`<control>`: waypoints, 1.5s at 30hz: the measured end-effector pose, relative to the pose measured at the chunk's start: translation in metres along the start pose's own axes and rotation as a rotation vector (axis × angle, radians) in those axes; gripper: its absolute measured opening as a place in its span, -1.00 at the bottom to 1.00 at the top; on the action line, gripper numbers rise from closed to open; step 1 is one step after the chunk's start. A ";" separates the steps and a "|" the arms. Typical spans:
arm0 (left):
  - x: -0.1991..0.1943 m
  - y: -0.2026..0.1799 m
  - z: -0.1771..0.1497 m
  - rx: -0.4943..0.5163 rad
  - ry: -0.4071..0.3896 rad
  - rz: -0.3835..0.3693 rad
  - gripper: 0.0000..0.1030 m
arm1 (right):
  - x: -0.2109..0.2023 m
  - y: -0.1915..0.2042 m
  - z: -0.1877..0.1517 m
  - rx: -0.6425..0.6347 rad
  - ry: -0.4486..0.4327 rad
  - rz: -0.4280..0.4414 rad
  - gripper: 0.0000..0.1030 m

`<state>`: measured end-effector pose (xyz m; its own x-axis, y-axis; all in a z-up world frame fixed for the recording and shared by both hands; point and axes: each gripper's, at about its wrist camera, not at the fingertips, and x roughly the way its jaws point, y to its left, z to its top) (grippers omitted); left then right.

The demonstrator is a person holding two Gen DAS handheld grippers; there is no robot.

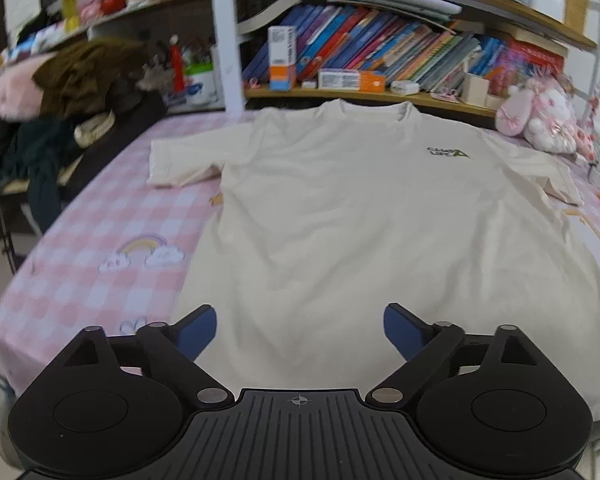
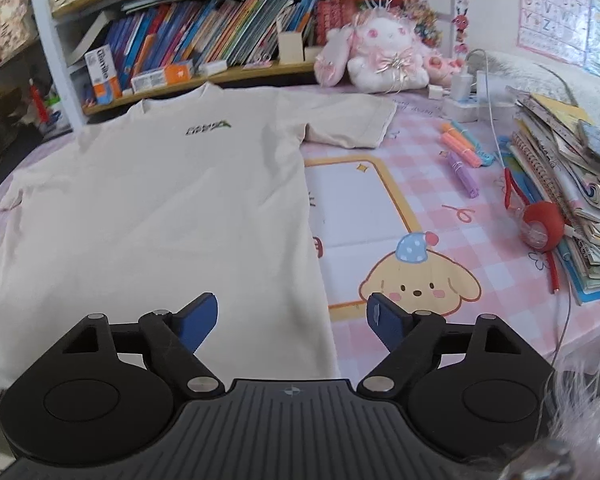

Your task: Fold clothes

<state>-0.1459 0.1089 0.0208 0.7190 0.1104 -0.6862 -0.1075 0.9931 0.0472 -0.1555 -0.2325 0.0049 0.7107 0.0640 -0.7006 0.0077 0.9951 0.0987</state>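
T-shirt [image 1: 340, 216] flat ahead | left gripper [image 1: 299, 330] agape, empty | right gripper [image 2: 292, 322] likewise

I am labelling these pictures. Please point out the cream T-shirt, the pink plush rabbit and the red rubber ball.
cream T-shirt [image 1: 340, 220], left wrist view, chest
pink plush rabbit [image 2: 384, 56], right wrist view, body
red rubber ball [image 2: 542, 220], right wrist view, top

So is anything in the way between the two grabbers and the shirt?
No. The cream T-shirt lies flat on the pink checked cloth. The left gripper and right gripper hover open over its hem, nothing between.
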 end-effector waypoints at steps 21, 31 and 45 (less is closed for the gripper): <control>0.061 0.005 0.048 0.227 -0.021 -0.161 0.88 | 0.033 0.078 0.024 0.016 -0.004 -0.152 0.77; 0.094 0.007 0.059 0.274 0.028 -0.240 0.88 | 0.042 0.089 0.031 0.067 0.036 -0.235 0.77; 0.113 0.022 0.068 0.248 0.044 -0.324 0.88 | 0.055 0.112 0.041 0.048 0.067 -0.275 0.77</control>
<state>-0.0203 0.1460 -0.0057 0.6580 -0.2063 -0.7242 0.2926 0.9562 -0.0065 -0.0865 -0.1208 0.0067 0.6296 -0.2011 -0.7504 0.2278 0.9712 -0.0691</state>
